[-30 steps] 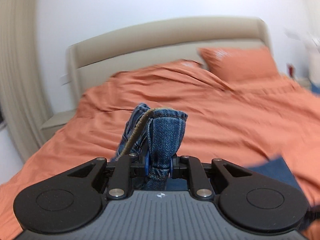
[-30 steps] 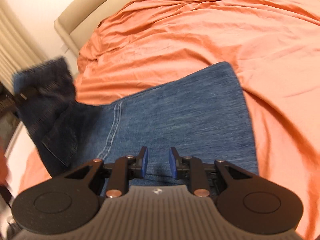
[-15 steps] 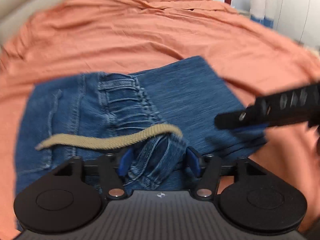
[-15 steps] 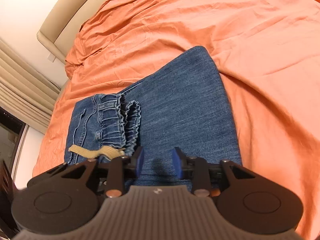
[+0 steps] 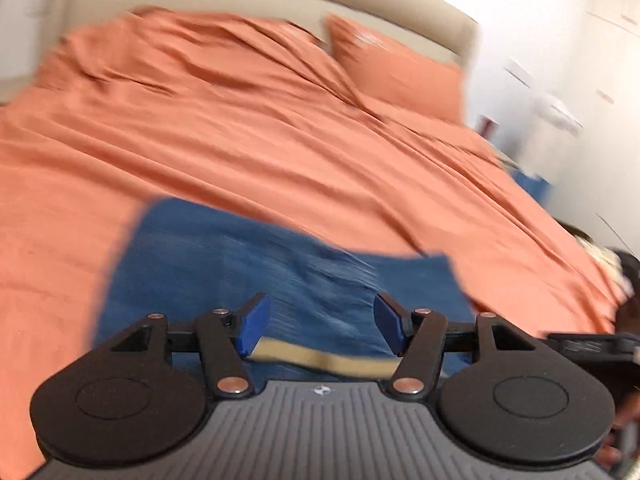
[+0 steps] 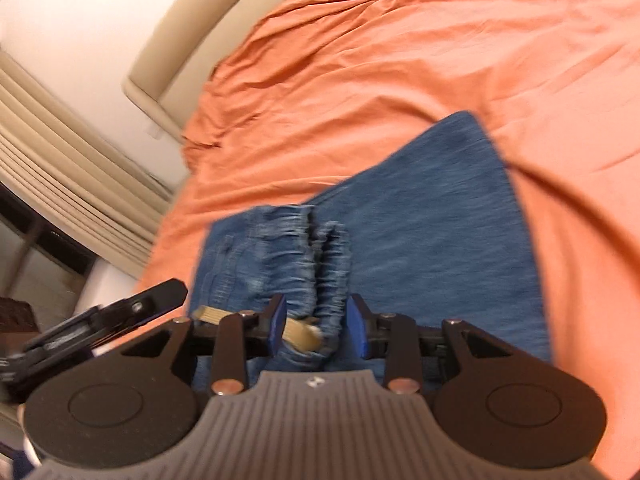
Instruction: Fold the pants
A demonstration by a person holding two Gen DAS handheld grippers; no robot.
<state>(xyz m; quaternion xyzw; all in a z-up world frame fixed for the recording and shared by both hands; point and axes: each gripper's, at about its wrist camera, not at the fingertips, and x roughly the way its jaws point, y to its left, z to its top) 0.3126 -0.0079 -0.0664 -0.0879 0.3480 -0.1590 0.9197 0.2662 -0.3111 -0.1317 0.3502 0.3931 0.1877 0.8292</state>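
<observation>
Blue denim pants [image 6: 432,220] lie folded on the orange bed cover, the elastic waistband [image 6: 320,264] and a tan drawstring [image 6: 300,332] on top near me. The pants also show, blurred, in the left wrist view [image 5: 224,256], with the drawstring [image 5: 320,360] between the fingers. My left gripper [image 5: 320,326] is open wide and empty just above the pants. My right gripper [image 6: 318,328] is open with the gathered waistband between its jaws, not clamped. The left gripper also shows in the right wrist view [image 6: 104,320] at the lower left.
The orange bed cover [image 5: 248,128] spreads far beyond the pants. An orange pillow [image 5: 396,68] and beige headboard [image 6: 192,40] are at the back. Curtains [image 6: 60,168] hang at the left, a white wall and cupboards [image 5: 568,60] at the right.
The left gripper laid the waistband down on the folded pants, let go and opened wide, then pulled back. The right gripper has moved over the waistband.
</observation>
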